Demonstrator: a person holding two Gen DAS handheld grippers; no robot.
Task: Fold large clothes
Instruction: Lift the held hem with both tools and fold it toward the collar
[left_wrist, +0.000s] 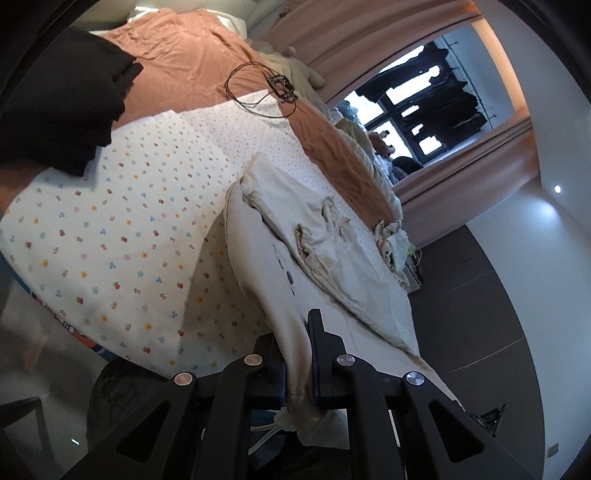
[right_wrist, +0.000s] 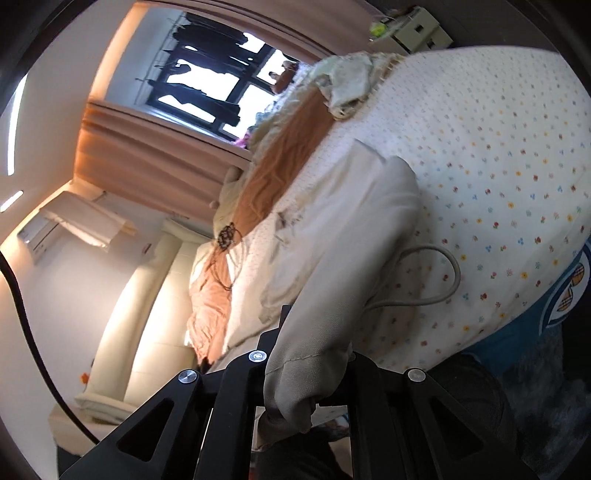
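Left wrist view: left gripper (left_wrist: 299, 354) pinches the cream cotton garment (left_wrist: 332, 254), jaws pressed together on its hem.
Right wrist view: right gripper (right_wrist: 310, 369) clamps the same garment (right_wrist: 343, 236).
Garment's place: draped over the floral-dotted white bedsheet (left_wrist: 140, 206), lifted at the near edge.

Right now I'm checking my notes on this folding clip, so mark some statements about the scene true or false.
1. The left gripper is shut on the cream cloth garment. True.
2. The right gripper hangs open, holding nothing. False: it is shut on the same garment.
3. The garment lies on a white sheet with small coloured flowers. True.
4. A tangle of thin black wire lies on the bed. True.
5. The curtains by the window are dark green. False: they are pinkish.
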